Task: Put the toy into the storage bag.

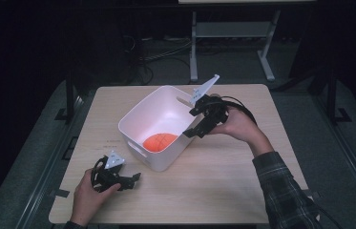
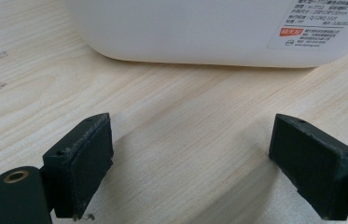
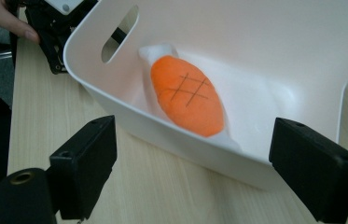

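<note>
Beside the white bin | right claw is being held wide open, empty, at the rim | orange plush toy is lying inside | left claw is being rested open, empty, near the front wall | next: likely withdrawal from the bin, toy judged delivered.

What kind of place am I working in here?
Probably a lab or recording room, not a home: a bare wooden table in a dark room, loose cables on the floor behind it, and a metal-framed bench beyond.
</note>
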The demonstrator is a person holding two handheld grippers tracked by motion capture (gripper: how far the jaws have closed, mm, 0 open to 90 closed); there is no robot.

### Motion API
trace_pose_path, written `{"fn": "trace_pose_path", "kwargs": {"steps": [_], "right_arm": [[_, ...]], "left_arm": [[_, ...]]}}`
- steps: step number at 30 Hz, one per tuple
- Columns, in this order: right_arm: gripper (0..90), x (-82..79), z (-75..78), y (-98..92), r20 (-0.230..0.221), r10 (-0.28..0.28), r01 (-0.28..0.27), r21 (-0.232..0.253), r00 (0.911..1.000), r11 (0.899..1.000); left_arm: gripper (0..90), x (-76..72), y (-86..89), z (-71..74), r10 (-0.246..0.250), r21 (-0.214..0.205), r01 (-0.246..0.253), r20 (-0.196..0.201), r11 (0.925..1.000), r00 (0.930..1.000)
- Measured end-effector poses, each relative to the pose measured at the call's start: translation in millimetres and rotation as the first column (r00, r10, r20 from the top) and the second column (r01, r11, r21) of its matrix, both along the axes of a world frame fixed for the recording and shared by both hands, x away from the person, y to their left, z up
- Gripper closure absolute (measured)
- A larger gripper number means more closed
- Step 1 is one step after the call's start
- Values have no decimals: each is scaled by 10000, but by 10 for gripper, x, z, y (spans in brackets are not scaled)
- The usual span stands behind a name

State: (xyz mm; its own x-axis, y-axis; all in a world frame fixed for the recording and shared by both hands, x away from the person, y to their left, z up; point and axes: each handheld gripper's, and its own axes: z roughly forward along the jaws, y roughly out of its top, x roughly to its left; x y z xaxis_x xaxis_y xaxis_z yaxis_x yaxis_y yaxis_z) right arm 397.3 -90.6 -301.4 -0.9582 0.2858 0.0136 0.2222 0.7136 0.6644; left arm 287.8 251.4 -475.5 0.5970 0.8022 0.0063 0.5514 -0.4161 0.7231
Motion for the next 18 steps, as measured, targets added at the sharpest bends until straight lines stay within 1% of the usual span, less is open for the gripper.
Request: {"fn": "trace_pose_path", "kwargs": {"steps": [4, 5, 6, 8, 11, 12, 15, 16, 18], "right_arm": [[146, -45, -60, -127, -20, -233, 234, 113, 9997, 9997], [146, -61, -87, -176, 40, -311, 310, 188, 9995, 9993], [145, -82, -107, -209, -68, -435, 437, 277, 9990, 9987], [143, -123, -155, -279, -124, -648, 653, 395, 9978, 9971], [141, -179, -231, -362, -107, -881, 885, 561, 9961, 9945], [140, -205, -268, -397, -58, -998, 1000, 611, 9950, 9931], [138, -270, -360, -482, -121, -1328, 1334, 780, 9911, 9880], [135, -298, -403, -514, -106, -1511, 1515, 818, 9885, 9851], [133, -334, -467, -562, -124, -1660, 1664, 853, 9860, 9824]], "left_arm": [[127, 0, 0, 1, -1, 3, 1, -2, 10000, 10000], [127, 0, 0, 0, 0, 4, 0, 2, 10000, 10000], [127, 0, 0, 0, 0, 2, 0, 4, 10000, 10000], [127, 0, 0, 0, 1, 4, -1, 4, 10000, 10000], [127, 0, 0, -1, 0, 3, 0, 4, 10000, 10000], [127, 0, -1, -1, 4, 0, -4, 8, 10000, 10000], [127, 0, -1, -1, 4, 1, -4, 4, 10000, 10000], [127, 0, 0, 0, -3, 9, 3, 6, 10000, 10000], [127, 0, 0, 0, 2, 3, -2, 4, 10000, 10000]]}}
